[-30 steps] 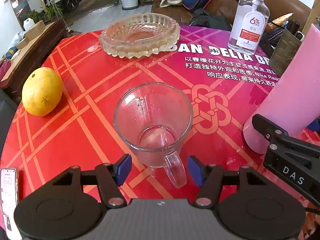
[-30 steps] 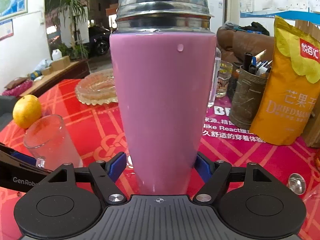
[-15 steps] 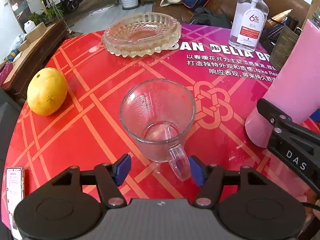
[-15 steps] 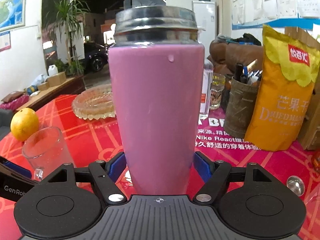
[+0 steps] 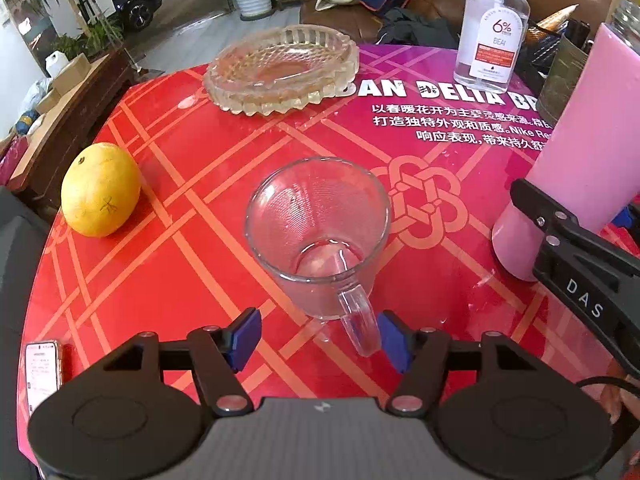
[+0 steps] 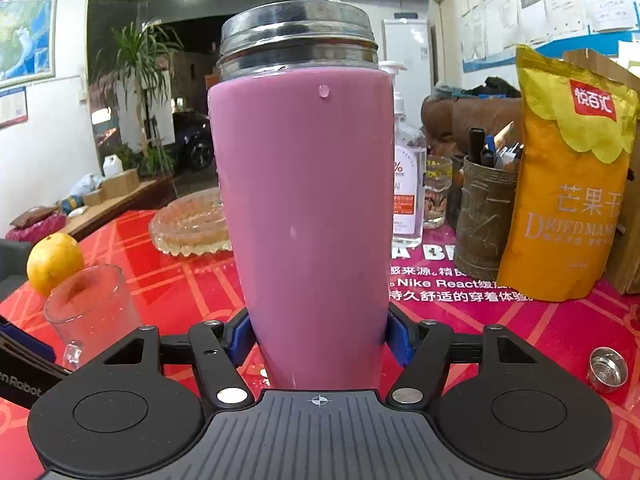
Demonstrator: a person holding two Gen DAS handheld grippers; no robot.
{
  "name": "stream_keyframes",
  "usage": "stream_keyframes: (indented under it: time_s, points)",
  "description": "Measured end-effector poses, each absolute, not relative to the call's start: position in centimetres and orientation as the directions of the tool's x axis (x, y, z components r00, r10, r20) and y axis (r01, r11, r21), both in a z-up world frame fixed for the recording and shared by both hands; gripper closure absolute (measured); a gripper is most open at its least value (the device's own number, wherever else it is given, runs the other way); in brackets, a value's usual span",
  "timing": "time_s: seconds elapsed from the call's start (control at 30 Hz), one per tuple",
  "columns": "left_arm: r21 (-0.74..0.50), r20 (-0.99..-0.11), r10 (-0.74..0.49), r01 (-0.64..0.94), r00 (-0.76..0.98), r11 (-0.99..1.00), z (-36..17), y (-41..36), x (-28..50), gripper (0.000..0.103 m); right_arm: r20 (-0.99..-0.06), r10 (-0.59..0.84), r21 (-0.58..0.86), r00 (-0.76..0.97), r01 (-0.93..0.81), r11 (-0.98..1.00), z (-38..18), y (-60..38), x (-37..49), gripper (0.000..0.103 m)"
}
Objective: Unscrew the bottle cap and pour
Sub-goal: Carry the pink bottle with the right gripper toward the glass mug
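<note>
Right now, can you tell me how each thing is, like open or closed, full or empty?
Pink bottle: upright, nearly full, held near its base.
Metal cap: on the bottle, not yet off.
Glass mug: upright, empty, handle toward the camera.
Left gripper: jaws open, holding nothing.
Right gripper: jaws shut on the bottle.
Sanitizer bottle: upright, pump on.
Glass dish: empty.
Phone: screen lit.

Round red table [image 5: 168,264], white lettering on top: glass mug [image 5: 318,236] dead center, orange [image 5: 100,190] at 9 o'clock, glass ashtray [image 5: 280,70] at 12, sanitizer bottle [image 5: 494,36] around 1.
</note>
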State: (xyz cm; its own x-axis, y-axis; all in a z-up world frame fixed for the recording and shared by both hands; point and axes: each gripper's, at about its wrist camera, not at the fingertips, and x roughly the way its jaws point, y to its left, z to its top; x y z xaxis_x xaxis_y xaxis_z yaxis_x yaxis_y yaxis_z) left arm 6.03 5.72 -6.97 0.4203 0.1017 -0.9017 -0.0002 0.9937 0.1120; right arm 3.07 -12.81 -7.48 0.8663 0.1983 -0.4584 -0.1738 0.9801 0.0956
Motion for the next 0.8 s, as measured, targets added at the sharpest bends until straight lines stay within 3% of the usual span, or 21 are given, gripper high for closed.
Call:
stream_keyframes:
  time_s: [0.8]
  points:
    - [0.096, -0.899, 0.094, -0.016, 0.427, 0.995, -6.8, 6.2, 5.2, 0.036, -0.501, 0.182, 0.041, 0.846, -0.187, 0.981, -6.2, -11.9, 3.3, 0.039]
